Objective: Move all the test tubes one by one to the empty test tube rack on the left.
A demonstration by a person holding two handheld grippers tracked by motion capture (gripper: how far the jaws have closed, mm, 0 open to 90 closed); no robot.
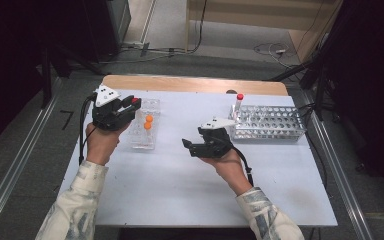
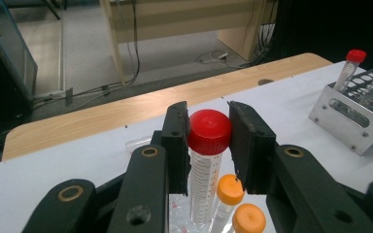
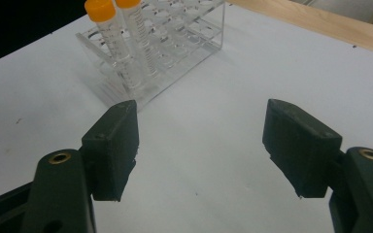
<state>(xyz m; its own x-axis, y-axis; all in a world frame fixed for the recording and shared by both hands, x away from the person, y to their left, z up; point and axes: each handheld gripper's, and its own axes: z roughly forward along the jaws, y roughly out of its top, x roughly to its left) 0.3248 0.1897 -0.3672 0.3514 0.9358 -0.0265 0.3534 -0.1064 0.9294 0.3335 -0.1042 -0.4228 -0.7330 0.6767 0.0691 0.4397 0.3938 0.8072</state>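
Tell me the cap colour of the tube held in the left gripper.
Red. The tube in the left gripper has a red cap, clearest in the left gripper view.

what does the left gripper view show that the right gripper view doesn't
Left gripper view alone: a red-capped tube clamped between its jaws, the metal rack with a second red-capped tube standing in it, and the floor beyond the table.

Right gripper view alone: its own jaws wide apart with nothing between them, and the clear rack seen from the side.

Both: the white table with its wooden edge, and two orange-capped tubes.
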